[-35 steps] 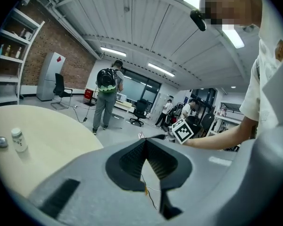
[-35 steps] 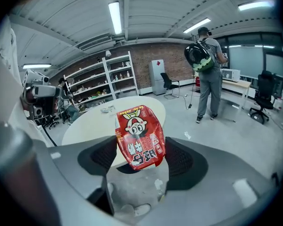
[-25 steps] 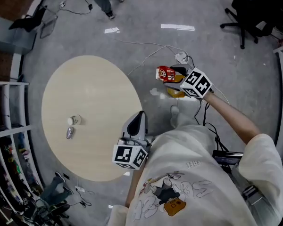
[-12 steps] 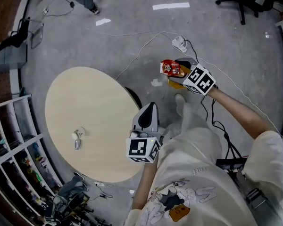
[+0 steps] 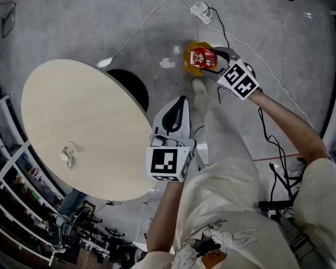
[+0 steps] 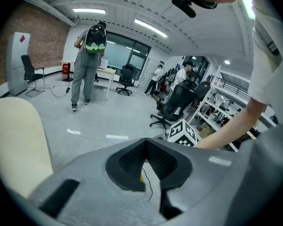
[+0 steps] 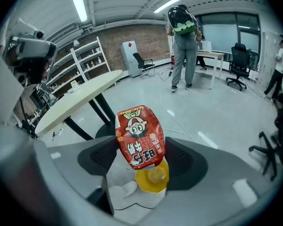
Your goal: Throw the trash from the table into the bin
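Two pads of the right gripper (image 7: 141, 149) clamp one red snack packet (image 7: 139, 135) right above one yellow bin (image 7: 151, 180), arm outstretched and tilted down. The left gripper (image 6: 145, 144) is closed and empty beside one round table (image 5: 89, 111), well apart from two small scraps (image 5: 67, 154).

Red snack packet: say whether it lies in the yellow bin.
No, the right gripper holds the red snack packet above the yellow bin.

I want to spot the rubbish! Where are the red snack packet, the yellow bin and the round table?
Red snack packet (image 7: 139, 138): right gripper view, its printed front.
Yellow bin (image 7: 145, 183): right gripper view, its open top.
Round pale table (image 5: 89, 116): head view, bare top.
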### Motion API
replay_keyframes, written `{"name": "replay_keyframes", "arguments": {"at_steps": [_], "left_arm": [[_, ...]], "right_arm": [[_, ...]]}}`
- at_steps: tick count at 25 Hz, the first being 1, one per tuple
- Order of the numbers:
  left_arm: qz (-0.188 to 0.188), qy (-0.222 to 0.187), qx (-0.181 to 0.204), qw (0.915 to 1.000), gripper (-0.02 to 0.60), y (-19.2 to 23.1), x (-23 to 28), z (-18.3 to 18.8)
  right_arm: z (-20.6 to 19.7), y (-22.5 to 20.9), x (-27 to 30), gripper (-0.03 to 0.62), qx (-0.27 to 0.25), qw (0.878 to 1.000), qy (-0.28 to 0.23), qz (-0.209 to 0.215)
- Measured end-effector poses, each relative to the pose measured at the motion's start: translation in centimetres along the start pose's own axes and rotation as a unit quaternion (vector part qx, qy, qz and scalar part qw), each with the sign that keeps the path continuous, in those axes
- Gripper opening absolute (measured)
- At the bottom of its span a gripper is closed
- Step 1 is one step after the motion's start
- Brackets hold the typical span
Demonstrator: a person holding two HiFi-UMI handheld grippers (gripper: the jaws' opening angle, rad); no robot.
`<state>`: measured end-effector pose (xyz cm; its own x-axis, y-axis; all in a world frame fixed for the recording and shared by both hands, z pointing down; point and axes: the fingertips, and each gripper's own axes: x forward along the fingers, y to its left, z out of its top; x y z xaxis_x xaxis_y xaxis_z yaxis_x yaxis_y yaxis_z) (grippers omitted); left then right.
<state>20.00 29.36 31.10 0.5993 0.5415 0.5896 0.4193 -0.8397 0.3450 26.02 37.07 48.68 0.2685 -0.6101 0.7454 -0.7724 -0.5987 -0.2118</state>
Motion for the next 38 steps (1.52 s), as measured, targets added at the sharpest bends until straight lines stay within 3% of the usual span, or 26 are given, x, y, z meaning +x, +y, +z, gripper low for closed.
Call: {"name": "replay_keyframes", "arguments": {"at_steps": [4, 11, 18, 23, 29, 38], "left_arm": [[0.014, 0.006, 0.002, 0.9999, 0.005, 1.5, 1.8, -1.0], [0.025, 0.008, -0.038, 0.9989, 0.003, 3.3, 6.2, -3.6], [0.015, 0.045, -0.047, 0.9978, 0.004, 5.8, 7.7, -7.5], [0.010, 0.061, -0.056, 0.9965, 0.005, 8.3, 10.5, -10.1], [0.007, 0.077, -0.068, 0.9947, 0.005, 10.3, 14.6, -15.0], [-0.003, 0.123, -0.050, 0.9911, 0.005, 11.7, 20.4, -22.7]], "right_arm": [[-2.0, -1.1, 2.4, 0.330, -0.001, 1.000, 0.010, -0.008], [-7.2, -4.0, 8.4, 0.330, -0.021, 0.999, 0.047, -0.017], [-13.0, -3.9, 14.3, 0.330, -0.101, 0.989, 0.111, -0.007], [-17.6, -4.9, 18.9, 0.330, -0.127, 0.980, 0.155, 0.002], [-22.7, -5.6, 23.6, 0.330, -0.151, 0.971, 0.188, 0.011], [-27.9, -7.4, 28.1, 0.330, -0.149, 0.966, 0.209, 0.008]]}}
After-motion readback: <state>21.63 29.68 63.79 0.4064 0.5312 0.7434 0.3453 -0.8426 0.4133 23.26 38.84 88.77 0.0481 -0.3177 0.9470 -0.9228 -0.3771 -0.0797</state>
